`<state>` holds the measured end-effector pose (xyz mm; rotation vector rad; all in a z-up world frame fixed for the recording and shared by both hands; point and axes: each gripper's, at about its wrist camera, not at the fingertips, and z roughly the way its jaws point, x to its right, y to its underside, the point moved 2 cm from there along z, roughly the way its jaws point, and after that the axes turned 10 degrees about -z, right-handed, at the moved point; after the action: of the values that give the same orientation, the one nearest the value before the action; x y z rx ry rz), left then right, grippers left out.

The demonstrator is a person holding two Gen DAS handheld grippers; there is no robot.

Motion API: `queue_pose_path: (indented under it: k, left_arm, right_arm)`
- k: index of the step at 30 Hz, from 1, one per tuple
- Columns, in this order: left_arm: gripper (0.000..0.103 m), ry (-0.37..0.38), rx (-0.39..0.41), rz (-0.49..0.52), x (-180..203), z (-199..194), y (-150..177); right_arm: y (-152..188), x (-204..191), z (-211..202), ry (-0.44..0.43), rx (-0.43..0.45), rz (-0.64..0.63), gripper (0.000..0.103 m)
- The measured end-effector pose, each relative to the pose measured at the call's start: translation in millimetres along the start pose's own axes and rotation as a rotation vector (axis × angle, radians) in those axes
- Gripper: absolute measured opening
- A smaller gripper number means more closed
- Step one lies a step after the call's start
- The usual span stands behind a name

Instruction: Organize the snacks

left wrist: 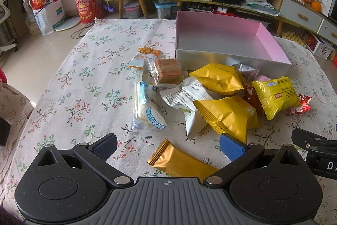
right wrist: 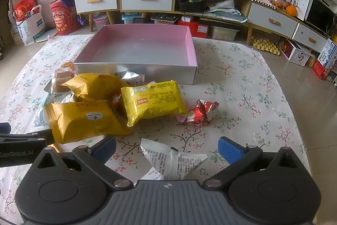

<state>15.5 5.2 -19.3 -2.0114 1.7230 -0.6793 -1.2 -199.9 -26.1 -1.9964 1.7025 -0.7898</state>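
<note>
The left gripper [left wrist: 168, 146] is held low over the surface [left wrist: 84, 81], jaws spread wide, nothing gripped; a gold wafer packet [left wrist: 181, 161] is seen lying flat between the blue pads [left wrist: 230, 146], touched by neither as far as can be told. The right gripper [right wrist: 167, 147] is likewise wide open and empty, with a white printed packet [right wrist: 172, 159] lying on the cloth between its pads [right wrist: 229, 150], not clamped. A shallow pink-lined box [right wrist: 189, 52] with silver outer walls is set at the far side of the floral cloth; nothing is seen inside it, though its near inner edge is hidden by the front wall. All snacks are left outside, piled just in front of the box: two orange-yellow pouches [right wrist: 84, 119] [right wrist: 96, 84], a bright yellow packet [right wrist: 154, 101] leaning across them, a clear-wrapped cake [left wrist: 168, 71], a white and blue packet [left wrist: 147, 109], a white printed pouch [left wrist: 187, 96], and an orange-and-white biscuit packet [left wrist: 145, 56] at the far left of the heap. A crumpled red wrapper [right wrist: 201, 112] is lying just right of the yellow packet. Some silver and pink wrappers are partly hidden under the pile against the box front.
</note>
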Motion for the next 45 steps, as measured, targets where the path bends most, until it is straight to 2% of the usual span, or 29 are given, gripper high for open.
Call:
queue_pose_path:
  k: [45]
  left_arm:
    - [0.103,0.004,0.003,0.001,0.6,-1.0,-0.8]
  right_arm:
    - [0.1,-2.7,3.3,-0.013,-0.008,0.009,0.089]
